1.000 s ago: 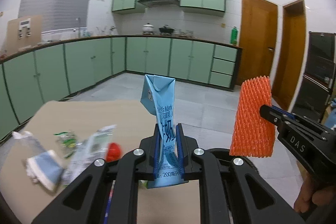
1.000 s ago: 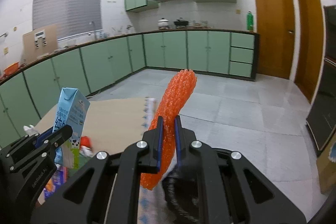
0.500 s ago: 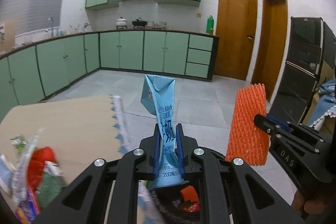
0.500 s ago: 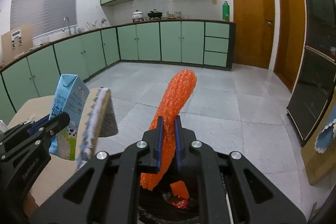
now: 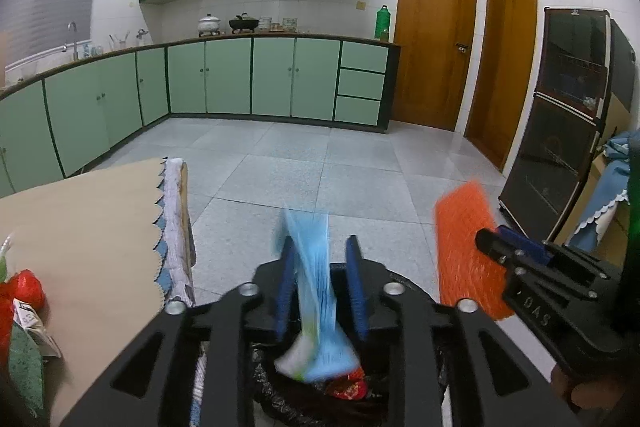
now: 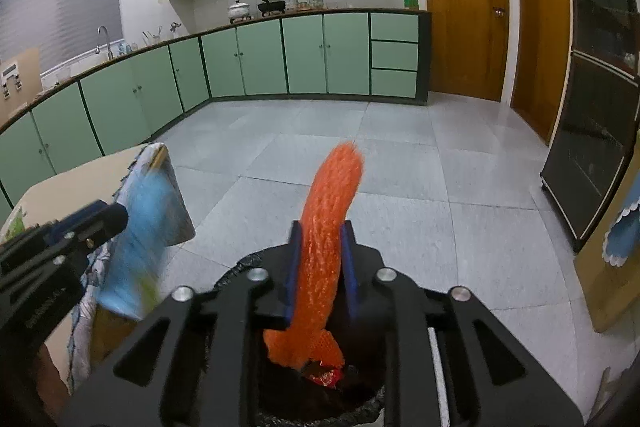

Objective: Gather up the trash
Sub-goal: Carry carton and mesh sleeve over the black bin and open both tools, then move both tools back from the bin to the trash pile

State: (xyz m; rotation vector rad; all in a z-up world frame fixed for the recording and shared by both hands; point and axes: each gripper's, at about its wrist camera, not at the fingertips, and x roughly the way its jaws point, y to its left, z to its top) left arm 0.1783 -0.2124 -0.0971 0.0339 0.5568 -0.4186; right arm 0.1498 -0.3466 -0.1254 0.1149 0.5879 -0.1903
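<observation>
My left gripper (image 5: pixel 320 279) is open over the black-lined trash bin (image 5: pixel 280 399). The blue milk carton (image 5: pixel 316 307) is blurred between its spread fingers, dropping toward the bin; it also shows in the right wrist view (image 6: pixel 140 247). My right gripper (image 6: pixel 320 263) has its jaws parted around the orange foam net (image 6: pixel 328 247), which sags toward the bin (image 6: pixel 360 407). The net also shows in the left wrist view (image 5: pixel 464 247). Red wrappers (image 6: pixel 324 375) lie in the bin.
The table (image 5: pixel 80 227) with a tan cloth stands at the left, with red and green wrappers (image 5: pixel 20 299) at its near left edge. Grey tiled floor (image 5: pixel 320 167) stretches to green cabinets (image 5: pixel 280 79). A dark cabinet (image 5: pixel 560 147) stands at the right.
Both grippers swung right from the table to above the bin. The left jaws opened and the carton slid down. The right jaws parted and the net slipped lower.
</observation>
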